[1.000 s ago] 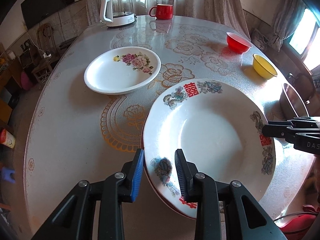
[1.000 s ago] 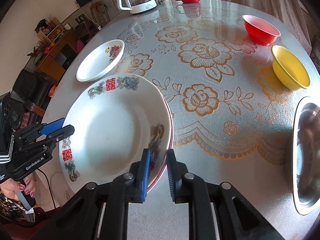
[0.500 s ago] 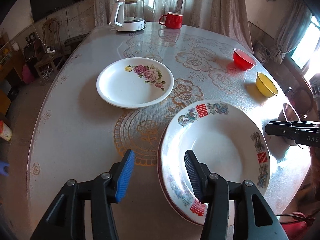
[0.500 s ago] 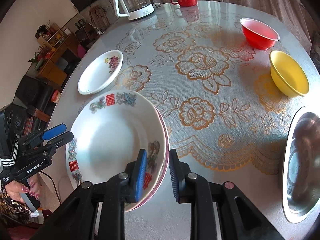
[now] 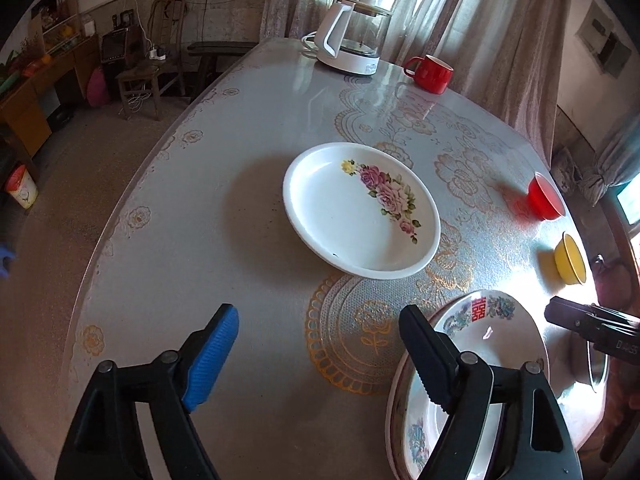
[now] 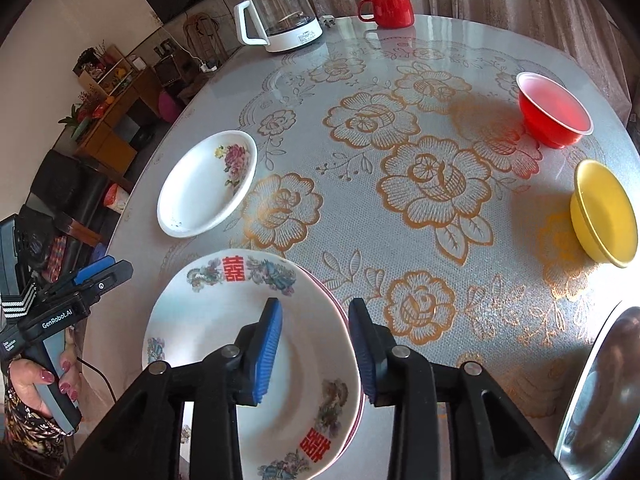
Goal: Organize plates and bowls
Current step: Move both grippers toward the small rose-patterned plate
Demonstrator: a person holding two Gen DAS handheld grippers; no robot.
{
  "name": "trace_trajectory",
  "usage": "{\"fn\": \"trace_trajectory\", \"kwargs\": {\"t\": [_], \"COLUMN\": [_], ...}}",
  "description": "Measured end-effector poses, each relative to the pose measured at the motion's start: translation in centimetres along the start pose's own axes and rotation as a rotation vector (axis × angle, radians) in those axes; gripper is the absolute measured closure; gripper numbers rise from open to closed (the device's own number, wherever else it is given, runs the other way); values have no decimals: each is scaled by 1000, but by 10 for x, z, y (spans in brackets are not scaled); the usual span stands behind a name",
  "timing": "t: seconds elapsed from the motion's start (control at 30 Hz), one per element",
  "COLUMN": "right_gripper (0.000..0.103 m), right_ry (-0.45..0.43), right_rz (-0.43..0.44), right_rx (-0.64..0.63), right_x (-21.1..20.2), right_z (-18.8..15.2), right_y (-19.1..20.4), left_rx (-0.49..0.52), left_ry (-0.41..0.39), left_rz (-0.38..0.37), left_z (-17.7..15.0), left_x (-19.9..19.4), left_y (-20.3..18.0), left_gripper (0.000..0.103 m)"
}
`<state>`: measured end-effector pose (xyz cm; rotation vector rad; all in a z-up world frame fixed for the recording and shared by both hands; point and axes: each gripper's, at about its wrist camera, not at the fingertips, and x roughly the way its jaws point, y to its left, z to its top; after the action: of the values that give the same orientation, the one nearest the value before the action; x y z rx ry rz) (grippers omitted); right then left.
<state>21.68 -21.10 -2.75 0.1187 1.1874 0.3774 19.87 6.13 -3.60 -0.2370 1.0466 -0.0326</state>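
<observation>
left claw [image 5: 316,354] jaws apart, just opening, empty | white round rose-printed ceramic plate [image 5: 362,210] straight ahead, mid-worktop, nearer left | right claw [image 6: 316,350] part-open, opening, straddling stacked plates' rim [image 6: 348,320], unclamped

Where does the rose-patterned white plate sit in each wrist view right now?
Left wrist: rose plate at centre frame, beyond the open left gripper.
Right wrist: rose plate at left of centre, far side of the double-happiness plate.
Shared landmark: white kettle.
</observation>
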Motion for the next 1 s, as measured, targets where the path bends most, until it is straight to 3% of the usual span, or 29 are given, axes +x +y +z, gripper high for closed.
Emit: {"fn": "trace_trajectory", "kwargs": {"t": [0.27, 0.53, 1.0], "right_gripper": [64, 64, 64], "right_ry": [-16, 27, 89], "right_rz": [13, 36, 81], "right_rx": [-55, -34, 26], "right_x": [17, 54, 111], "right_z": [39, 79, 123], "right_y": [24, 35, 38], "left_rx": [-81, -117, -82], "left_ry": [20, 14, 56], "left_rz": [26, 26, 28], "left_z": [25, 53, 75], "left_x": [20, 41, 80], "left_y": [15, 24, 22], "left_gripper": [15, 15, 15]}}
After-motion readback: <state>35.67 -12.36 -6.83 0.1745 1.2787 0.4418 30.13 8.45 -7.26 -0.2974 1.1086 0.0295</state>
